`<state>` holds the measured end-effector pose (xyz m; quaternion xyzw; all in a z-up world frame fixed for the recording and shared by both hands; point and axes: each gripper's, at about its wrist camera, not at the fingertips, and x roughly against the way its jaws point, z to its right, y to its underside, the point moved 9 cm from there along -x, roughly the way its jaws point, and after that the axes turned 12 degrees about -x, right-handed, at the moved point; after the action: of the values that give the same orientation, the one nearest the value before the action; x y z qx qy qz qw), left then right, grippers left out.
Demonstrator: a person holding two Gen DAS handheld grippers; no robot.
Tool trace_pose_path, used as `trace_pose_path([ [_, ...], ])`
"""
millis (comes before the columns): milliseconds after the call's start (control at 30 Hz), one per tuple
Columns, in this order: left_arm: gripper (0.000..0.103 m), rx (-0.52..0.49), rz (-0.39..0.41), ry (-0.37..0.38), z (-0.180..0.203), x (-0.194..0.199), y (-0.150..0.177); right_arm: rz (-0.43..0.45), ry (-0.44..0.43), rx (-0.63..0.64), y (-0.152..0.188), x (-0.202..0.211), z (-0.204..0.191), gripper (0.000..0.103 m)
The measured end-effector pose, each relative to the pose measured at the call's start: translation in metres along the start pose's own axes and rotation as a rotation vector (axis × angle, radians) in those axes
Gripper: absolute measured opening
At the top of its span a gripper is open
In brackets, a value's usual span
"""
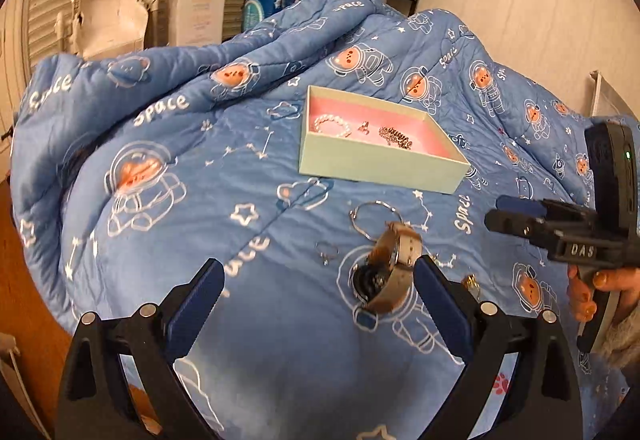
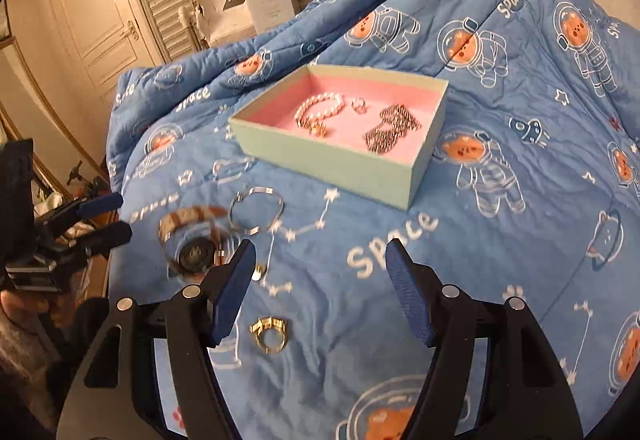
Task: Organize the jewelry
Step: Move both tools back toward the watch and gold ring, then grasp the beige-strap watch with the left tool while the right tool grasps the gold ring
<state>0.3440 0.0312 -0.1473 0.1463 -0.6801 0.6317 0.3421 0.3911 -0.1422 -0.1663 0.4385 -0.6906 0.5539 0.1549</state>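
Your left gripper (image 1: 318,288) hovers with jaws spread wide, the watch (image 1: 390,272) lying on the blue quilt (image 1: 200,199) against its right finger, ungrasped. Your right gripper (image 2: 322,292) is likewise released, with a gold ring (image 2: 270,334) on the quilt between its fingers. The pale green box (image 2: 320,155) holds 3 pieces: pearl bracelet (image 2: 320,107), small ring (image 2: 359,105), chain (image 2: 390,133). A silver bangle (image 2: 256,209) lies between box and watch.

quilt (image 2: 500,167) blue w/ white-outline astronaut bears + "Space" text; box (image 2: 328,159) mint outside, pink lining; ring (image 2: 271,334) gold; tool (image 2: 320,292) pads dark blue
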Motion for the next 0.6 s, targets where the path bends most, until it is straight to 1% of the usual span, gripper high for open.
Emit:
trace_pose_path([
  [67,0.093,0.033,-0.007,0.008,0.002,0.004,0.013,-0.006,0.028,0.03,0.022,0.002,0.001,0.068],
  [133,0.093,0.045,-0.012,0.01,0.008,0.005,0.023,-0.01,0.046,0.054,0.04,0.003,-0.002,0.067],
  [267,0.092,0.027,-0.032,0.004,0.021,0.003,0.04,-0.019,0.058,0.069,0.064,0.002,-0.007,0.067],
  [333,0.09,0.005,-0.034,-0.014,0.028,0.001,0.044,-0.014,0.067,0.072,0.07,0.002,-0.009,0.067],
  [367,0.089,-0.002,-0.034,-0.013,0.031,-0.001,0.044,-0.018,0.062,0.07,0.071,0.001,-0.011,0.065],
  [400,0.087,-0.008,-0.032,-0.013,0.034,-0.002,0.044,-0.021,0.062,0.071,0.073,0.0,-0.012,0.063],
  [433,0.085,-0.017,-0.029,-0.022,0.035,-0.004,0.043,-0.023,0.067,0.077,0.073,-0.002,-0.014,0.057],
  [467,0.082,-0.026,-0.029,-0.034,0.036,-0.007,0.042,-0.027,0.067,0.082,0.073,-0.004,-0.016,0.055],
  [500,0.081,-0.034,-0.032,-0.041,0.037,-0.01,0.041,-0.033,0.064,0.085,0.073,-0.005,-0.018,0.054],
  [533,0.078,-0.04,-0.033,-0.048,0.038,-0.012,0.041,-0.038,0.064,0.09,0.074,-0.007,-0.019,0.051],
  [567,0.073,-0.042,-0.032,-0.055,0.038,-0.014,0.04,-0.043,0.064,0.093,0.074,-0.009,-0.02,0.05],
  [600,0.072,-0.045,-0.03,-0.055,0.038,-0.016,0.038,-0.048,0.064,0.09,0.074,-0.011,-0.02,0.05],
])
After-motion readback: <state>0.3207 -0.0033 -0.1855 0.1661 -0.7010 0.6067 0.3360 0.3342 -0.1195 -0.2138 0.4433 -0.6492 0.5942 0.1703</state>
